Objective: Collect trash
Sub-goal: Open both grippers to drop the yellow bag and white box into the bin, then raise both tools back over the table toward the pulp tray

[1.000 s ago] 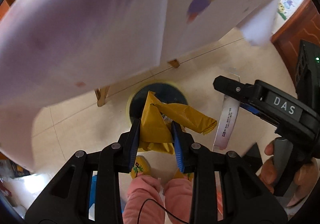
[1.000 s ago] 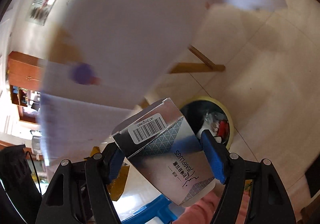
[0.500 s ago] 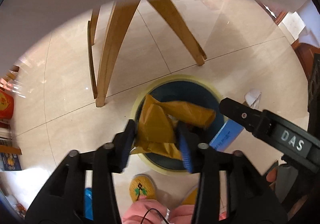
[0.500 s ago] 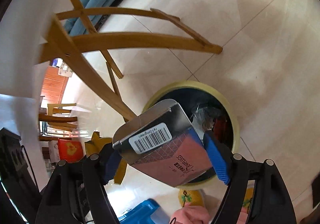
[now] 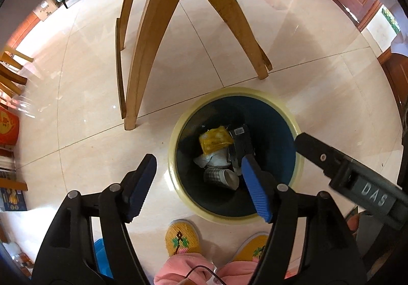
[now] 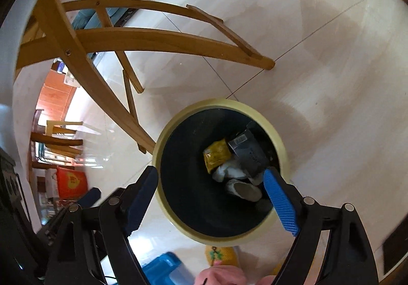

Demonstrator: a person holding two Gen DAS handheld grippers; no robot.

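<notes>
A round trash bin [image 5: 176, 132] [image 6: 280, 147] with a cream rim and a dark inside stands on the floor below both grippers. Inside it lie a yellow wrapper [image 5: 215, 139] [image 6: 216, 155], a grey earplug box [image 5: 241, 143] [image 6: 251, 155], white crumpled paper [image 5: 214, 159] [image 6: 229, 170] and a paper cup [image 5: 220, 178] [image 6: 243, 189]. My left gripper [image 5: 197, 188] hangs open above the bin's near left rim, with nothing in it. My right gripper [image 6: 216, 201] is open and empty over the bin. In the left wrist view the right gripper's finger [image 5: 344, 170] shows at the right.
Wooden table legs [image 5: 153, 38] [image 6: 142, 40] rise just behind the bin. The person's yellow slippers [image 5: 182, 236] and pink trousers [image 5: 183, 269] stand close before it. A blue object [image 6: 163, 269] lies on the floor at the near left. A red box [image 6: 71, 183] and chairs are far left.
Both grippers have opened. The yellow wrapper and the grey box have dropped from them into the bin. Both cameras have tilted down from the tabletop toward the floor.
</notes>
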